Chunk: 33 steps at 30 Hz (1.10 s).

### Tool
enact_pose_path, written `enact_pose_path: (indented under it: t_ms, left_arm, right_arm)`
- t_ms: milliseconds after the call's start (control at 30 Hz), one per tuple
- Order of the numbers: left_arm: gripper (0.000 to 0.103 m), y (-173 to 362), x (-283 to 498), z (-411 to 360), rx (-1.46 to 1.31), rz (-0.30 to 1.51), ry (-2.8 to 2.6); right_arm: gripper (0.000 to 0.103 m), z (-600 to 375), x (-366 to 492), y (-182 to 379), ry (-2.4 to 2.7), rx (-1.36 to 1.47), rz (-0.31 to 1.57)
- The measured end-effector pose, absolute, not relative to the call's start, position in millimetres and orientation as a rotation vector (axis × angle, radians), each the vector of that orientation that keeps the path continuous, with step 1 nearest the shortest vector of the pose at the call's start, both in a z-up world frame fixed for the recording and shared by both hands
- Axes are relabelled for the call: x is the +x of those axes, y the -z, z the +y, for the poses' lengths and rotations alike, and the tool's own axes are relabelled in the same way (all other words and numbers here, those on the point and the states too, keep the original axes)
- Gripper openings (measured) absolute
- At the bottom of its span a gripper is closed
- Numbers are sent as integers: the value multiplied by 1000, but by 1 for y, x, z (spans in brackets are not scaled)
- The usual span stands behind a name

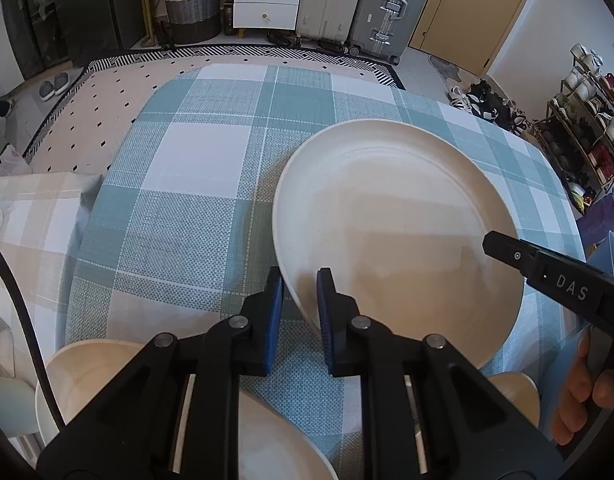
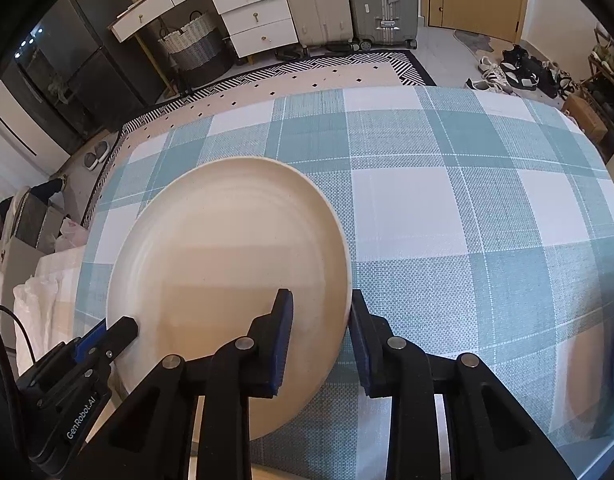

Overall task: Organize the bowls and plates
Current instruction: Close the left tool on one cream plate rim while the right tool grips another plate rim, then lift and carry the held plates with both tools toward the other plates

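A large cream plate point(image 1: 395, 232) is held tilted above the checked tablecloth point(image 1: 195, 184). My left gripper point(image 1: 299, 280) is shut on its near left rim, one blue pad on each side. In the right wrist view the same plate point(image 2: 227, 264) has its right rim between the fingers of my right gripper point(image 2: 321, 312), which is shut on it. The right gripper's finger point(image 1: 507, 250) shows over the plate's right side in the left wrist view. The left gripper point(image 2: 119, 330) shows at the plate's left edge in the right wrist view.
A cream bowl point(image 1: 91, 376) sits at the near left, another cream plate point(image 1: 279, 440) lies under my left gripper, and a small bowl point(image 1: 515, 392) is at the near right. Beyond the table's far edge are a rug, drawers, suitcases and a shoe rack point(image 1: 587, 128).
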<state>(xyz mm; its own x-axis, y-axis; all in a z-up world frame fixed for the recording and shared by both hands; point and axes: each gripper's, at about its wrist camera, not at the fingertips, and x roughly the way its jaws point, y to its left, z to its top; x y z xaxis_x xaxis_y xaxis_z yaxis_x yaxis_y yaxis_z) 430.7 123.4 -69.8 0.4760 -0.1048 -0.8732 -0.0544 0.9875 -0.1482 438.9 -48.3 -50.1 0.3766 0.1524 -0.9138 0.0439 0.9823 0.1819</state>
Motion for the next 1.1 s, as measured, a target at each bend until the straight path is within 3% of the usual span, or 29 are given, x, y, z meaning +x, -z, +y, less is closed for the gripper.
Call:
enact_pose_path:
  t_ms: [1100]
  left_arm:
    - [14, -4, 363, 120, -139, 922, 27]
  right_arm:
    - [28, -40, 381, -6, -81, 100, 1046]
